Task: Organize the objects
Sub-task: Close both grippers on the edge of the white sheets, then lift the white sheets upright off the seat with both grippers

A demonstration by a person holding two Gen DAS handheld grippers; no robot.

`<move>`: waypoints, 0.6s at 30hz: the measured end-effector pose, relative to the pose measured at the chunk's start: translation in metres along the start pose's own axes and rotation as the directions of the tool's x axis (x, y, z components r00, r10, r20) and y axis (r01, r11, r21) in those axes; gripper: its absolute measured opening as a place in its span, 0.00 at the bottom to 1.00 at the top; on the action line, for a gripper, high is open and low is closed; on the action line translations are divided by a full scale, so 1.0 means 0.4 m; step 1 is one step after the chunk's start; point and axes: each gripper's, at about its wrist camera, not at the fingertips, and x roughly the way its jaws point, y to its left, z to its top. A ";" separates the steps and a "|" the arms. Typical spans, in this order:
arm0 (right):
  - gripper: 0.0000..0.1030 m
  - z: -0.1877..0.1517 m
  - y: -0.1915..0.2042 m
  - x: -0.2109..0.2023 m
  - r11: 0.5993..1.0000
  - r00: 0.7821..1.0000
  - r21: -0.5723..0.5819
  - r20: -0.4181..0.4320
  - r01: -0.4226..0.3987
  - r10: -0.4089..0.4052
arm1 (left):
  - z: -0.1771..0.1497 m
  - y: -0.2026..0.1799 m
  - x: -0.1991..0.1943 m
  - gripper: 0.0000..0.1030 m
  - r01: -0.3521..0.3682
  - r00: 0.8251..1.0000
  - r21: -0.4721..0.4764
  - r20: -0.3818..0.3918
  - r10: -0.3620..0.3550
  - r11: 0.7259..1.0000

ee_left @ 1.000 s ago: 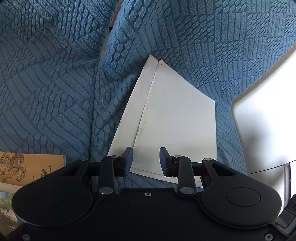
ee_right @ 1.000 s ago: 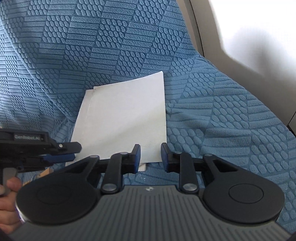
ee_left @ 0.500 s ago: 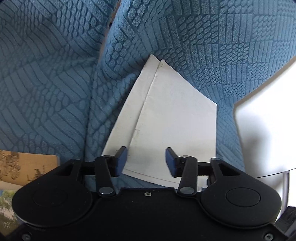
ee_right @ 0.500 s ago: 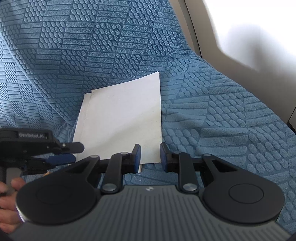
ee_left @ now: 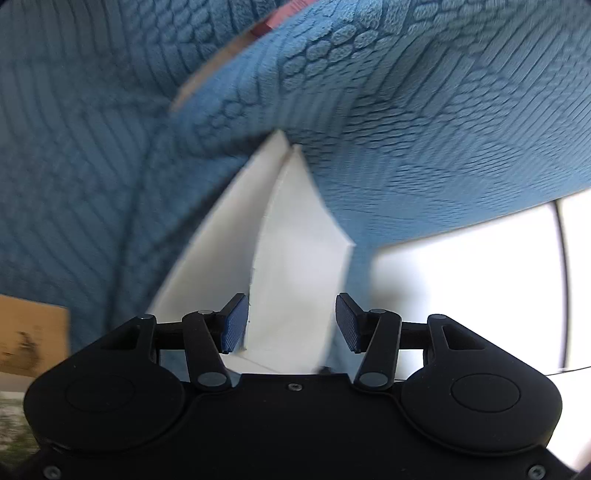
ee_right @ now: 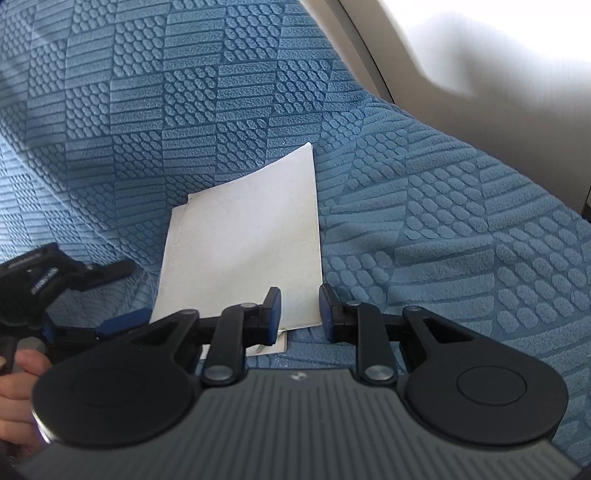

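Two white sheets of paper (ee_right: 243, 254) lie overlapped on the blue textured sofa cover (ee_right: 443, 229). In the left wrist view the papers (ee_left: 295, 251) run up to the fold between seat and back. My left gripper (ee_left: 290, 323) is open, its fingers low over the near edge of the top sheet; it also shows at the left of the right wrist view (ee_right: 107, 295). My right gripper (ee_right: 300, 312) is open with a narrow gap, its fingers just above the near right corner of the papers, holding nothing.
A tan printed book or card (ee_left: 33, 336) lies at the left edge of the left wrist view. A bright white wall or panel (ee_right: 480, 40) borders the sofa on the right. A reddish strip (ee_left: 280, 18) shows between the cushions.
My left gripper has opened wider and dropped closer to the papers, tilting forward; its view is blurred by motion. My right gripper has moved slightly and kept the same narrow opening.
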 end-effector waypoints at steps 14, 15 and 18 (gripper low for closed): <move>0.23 0.000 -0.036 -0.002 0.988 0.997 0.134 0.013 -0.071 0.070 | -0.012 -0.027 0.075 0.08 -0.099 0.993 0.002 -0.061 0.099 0.995; 0.23 0.001 -0.039 -0.002 0.986 0.997 0.146 0.012 -0.075 0.074 | -0.015 -0.034 0.073 0.07 -0.098 0.994 0.009 -0.055 0.098 0.995; 0.23 0.003 -0.049 0.000 0.978 0.996 0.187 0.009 -0.086 0.086 | -0.021 -0.058 0.067 0.04 -0.119 0.992 0.042 -0.039 0.121 0.992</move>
